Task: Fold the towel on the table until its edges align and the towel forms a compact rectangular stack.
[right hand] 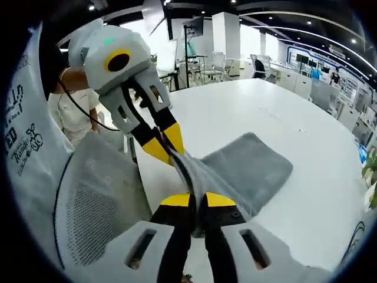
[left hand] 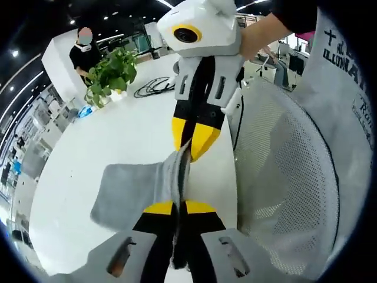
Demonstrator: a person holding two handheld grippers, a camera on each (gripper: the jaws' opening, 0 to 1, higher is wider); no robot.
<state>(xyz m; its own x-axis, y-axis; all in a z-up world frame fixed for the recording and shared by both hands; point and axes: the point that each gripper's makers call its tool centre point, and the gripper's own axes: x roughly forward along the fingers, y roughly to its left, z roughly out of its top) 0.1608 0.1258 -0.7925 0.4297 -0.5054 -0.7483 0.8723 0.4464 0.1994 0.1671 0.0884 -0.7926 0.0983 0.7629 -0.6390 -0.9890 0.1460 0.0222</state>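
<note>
A grey towel (left hand: pixel 132 187) lies partly on the white table (left hand: pixel 118 141), one edge lifted and stretched taut between both grippers. In the left gripper view my left gripper (left hand: pixel 178 203) is shut on that edge, and the right gripper (left hand: pixel 189 154) comes down from above, shut on the same edge further along. In the right gripper view the towel (right hand: pixel 247 165) spreads flat to the right, my right gripper (right hand: pixel 197 197) pinches its raised edge, and the left gripper (right hand: pixel 168 150) grips it from the upper left.
A white mesh chair back (left hand: pixel 288 183) stands against the table's near edge, also seen as the chair (right hand: pixel 100 194). A potted plant (left hand: pixel 112 73) and a coil of black cable (left hand: pixel 154 87) sit at the far end. A person (left hand: pixel 85 53) stands beyond.
</note>
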